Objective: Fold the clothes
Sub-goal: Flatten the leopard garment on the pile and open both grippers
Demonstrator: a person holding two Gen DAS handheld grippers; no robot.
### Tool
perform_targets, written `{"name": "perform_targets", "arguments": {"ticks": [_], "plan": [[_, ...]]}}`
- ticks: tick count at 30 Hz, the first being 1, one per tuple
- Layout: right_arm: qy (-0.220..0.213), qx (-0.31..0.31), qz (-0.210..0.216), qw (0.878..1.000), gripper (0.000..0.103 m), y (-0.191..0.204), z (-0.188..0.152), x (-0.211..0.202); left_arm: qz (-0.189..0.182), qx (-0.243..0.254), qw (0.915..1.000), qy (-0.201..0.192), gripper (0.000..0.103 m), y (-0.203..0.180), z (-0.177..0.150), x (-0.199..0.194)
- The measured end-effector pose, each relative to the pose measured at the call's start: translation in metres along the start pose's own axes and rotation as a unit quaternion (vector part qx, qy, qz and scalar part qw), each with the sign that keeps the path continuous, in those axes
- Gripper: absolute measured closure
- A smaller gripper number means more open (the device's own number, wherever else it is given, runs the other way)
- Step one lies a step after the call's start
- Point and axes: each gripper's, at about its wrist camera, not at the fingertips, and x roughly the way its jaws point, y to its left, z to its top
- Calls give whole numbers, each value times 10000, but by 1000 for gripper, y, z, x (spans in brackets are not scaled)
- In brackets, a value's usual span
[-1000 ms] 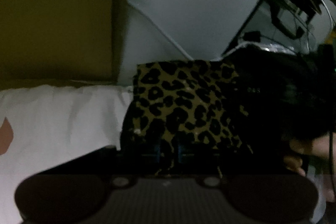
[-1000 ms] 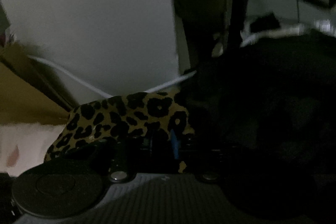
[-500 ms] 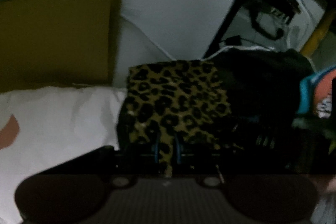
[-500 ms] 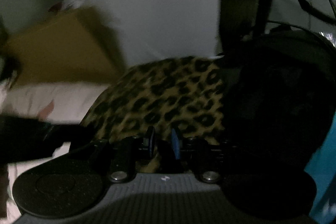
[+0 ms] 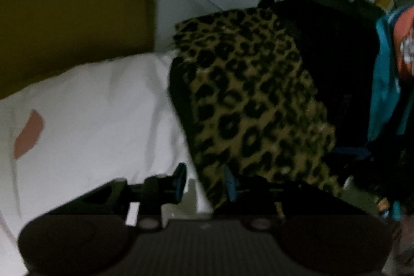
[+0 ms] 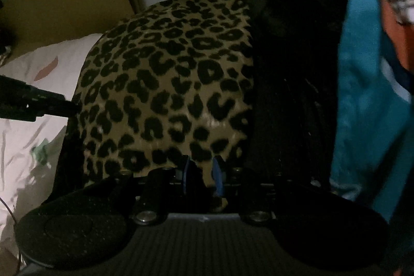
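Observation:
A leopard-print garment (image 5: 248, 100) lies folded on the white bedsheet (image 5: 90, 115), filling the middle of both wrist views (image 6: 168, 84). My left gripper (image 5: 205, 184) is at its near left corner with its jaws opening. The cloth's edge hangs by the right pad, and the left pad (image 5: 181, 179) stands clear of it over the sheet. My right gripper (image 6: 201, 175) is shut on the garment's near edge, with a fold of cloth pinched between the blue pads. In the right wrist view the left gripper's dark body (image 6: 33, 102) reaches the garment's left side.
A brown cardboard box (image 5: 72, 12) stands behind the bed on the left against a white wall. A dark pile of clothes (image 6: 292, 74) lies just right of the garment. A teal and orange garment (image 6: 367, 100) is further right. The sheet has pink spots (image 5: 28, 133).
The left jaws have spread apart and no longer pinch the leopard cloth. Both grippers have moved sideways along the bed. The garment now looks larger and the teal garment has come into view.

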Motion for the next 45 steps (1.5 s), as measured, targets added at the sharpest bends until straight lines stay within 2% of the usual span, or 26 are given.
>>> {"name": "perform_targets", "arguments": {"ticks": [4,8,10,11,12,13,17,21,28,33,38,40,45], "plan": [[-125,251,107,9996,77,0,-2,-11,68,-114,9999,-108,70,16,-5,-9],[-274,467,237,9983,77,6,-3,-18,-116,-191,9994,-270,69,14,-5,-17],[-314,504,331,9977,77,13,-5,-17,-320,-196,9989,-289,63,10,-4,-18],[-332,521,376,9974,77,16,-6,-16,-441,-209,9984,-280,52,7,-4,-19],[-324,519,393,9974,77,20,-9,-15,-547,-210,9980,-258,47,5,-5,-18],[-313,517,409,9973,77,23,-13,-14,-632,-196,9976,-219,46,1,-6,-16],[-80,557,521,9971,77,36,-36,-3,-743,-220,9969,125,46,-12,-25,1],[90,385,344,9986,77,53,-63,3,-695,-43,9961,539,48,-26,-48,17],[247,1022,307,9940,77,48,-90,-14,-584,31,9914,1168,50,-29,-76,13],[228,1153,98,9930,76,46,-88,-31,-432,88,9912,1248,50,-19,-70,-18],[147,1376,85,9903,69,43,-66,-56,-106,105,9950,990,44,-8,-46,-75],[64,1347,85,9908,62,45,-52,-69,40,123,9952,966,38,-3,-37,-95],[-64,1326,365,9905,47,57,-13,-102,179,29,9946,1025,14,9,-20,-145]]}}
